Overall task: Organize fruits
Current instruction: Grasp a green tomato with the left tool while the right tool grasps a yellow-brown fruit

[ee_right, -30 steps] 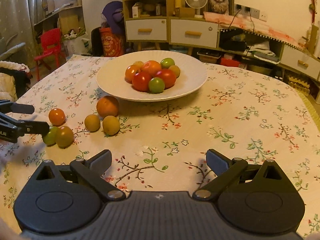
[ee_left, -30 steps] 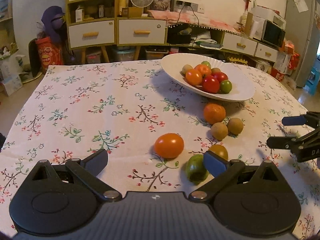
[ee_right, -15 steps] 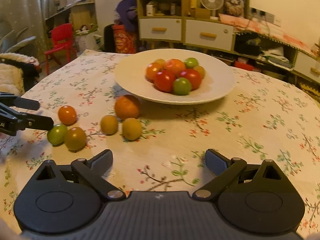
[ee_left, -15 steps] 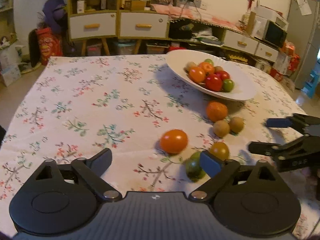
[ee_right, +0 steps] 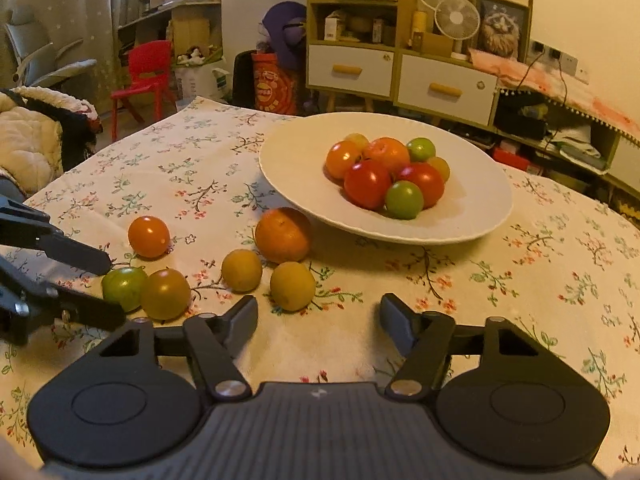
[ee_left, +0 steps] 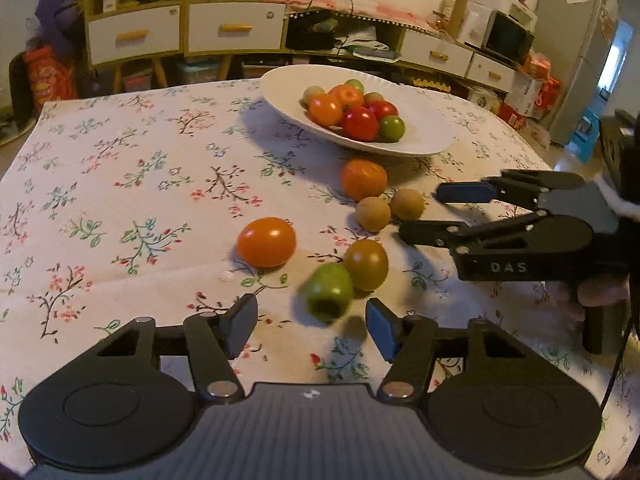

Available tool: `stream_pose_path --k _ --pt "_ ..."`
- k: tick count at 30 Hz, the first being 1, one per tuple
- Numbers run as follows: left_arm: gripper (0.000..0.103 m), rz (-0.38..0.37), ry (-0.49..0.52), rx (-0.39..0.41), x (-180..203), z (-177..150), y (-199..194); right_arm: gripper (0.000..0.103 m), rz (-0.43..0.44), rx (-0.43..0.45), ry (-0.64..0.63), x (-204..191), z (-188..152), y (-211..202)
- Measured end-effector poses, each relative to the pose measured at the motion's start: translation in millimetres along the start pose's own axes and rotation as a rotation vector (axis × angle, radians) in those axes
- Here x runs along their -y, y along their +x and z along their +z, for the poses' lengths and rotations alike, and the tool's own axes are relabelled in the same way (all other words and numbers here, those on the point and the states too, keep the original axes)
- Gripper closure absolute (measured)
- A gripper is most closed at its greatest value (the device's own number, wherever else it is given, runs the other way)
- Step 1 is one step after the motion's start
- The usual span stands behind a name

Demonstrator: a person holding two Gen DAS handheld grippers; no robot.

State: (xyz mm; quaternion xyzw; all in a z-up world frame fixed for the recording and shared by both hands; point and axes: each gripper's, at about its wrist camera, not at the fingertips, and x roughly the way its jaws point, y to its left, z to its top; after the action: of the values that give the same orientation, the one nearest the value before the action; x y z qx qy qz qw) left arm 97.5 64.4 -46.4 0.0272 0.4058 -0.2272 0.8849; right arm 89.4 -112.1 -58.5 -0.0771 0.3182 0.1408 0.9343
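On the floral-print tablecloth (ee_right: 520,280), six loose fruits are seen at about seven o'clock of the shallow white oval dish (ee_right: 296,164), in which a heap of red, orange and green tomatoes (ee_right: 388,176) is piled. From the left, a glossy orange tomato (ee_left: 266,242) is set apart; a green tomato (ee_left: 330,292) lies touching an olive-brown tomato (ee_left: 366,264); two small tan round fruits (ee_left: 390,208) lie side by side, and a dull orange tangerine (ee_left: 363,179) is placed nearest the dish.

The left gripper (ee_left: 312,320) is held just short of the green tomato, its jaws having just been closing, with nothing pinched between them. The right gripper (ee_right: 318,314) is likewise half spread after closing, nothing gripped, near one tan fruit (ee_right: 292,286) at its eleven o'clock.
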Motion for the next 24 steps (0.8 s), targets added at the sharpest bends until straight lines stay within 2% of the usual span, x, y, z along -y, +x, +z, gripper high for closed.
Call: stream_pose_path --k 4,12,17,24 --pt "0.054 -0.004 -0.008 0.004 2.4 1.4 0.6 0.053 0.013 0.004 -0.018 -3.1 2.0 0.5" --pt "0.073 0.010 -0.030 0.018 -0.1 3.7 4.2 0.067 0.035 0.003 -0.024 -8.6 5.8 2.3" --pt "0.074 0.014 -0.037 0.025 -0.9 4.1 4.3 0.080 0.035 0.004 -0.018 -6.9 5.4 2.7" --pt "0.074 0.019 -0.030 0.030 1.8 4.7 -0.3 0.080 0.042 0.005 -0.008 -6.2 7.4 -0.7"
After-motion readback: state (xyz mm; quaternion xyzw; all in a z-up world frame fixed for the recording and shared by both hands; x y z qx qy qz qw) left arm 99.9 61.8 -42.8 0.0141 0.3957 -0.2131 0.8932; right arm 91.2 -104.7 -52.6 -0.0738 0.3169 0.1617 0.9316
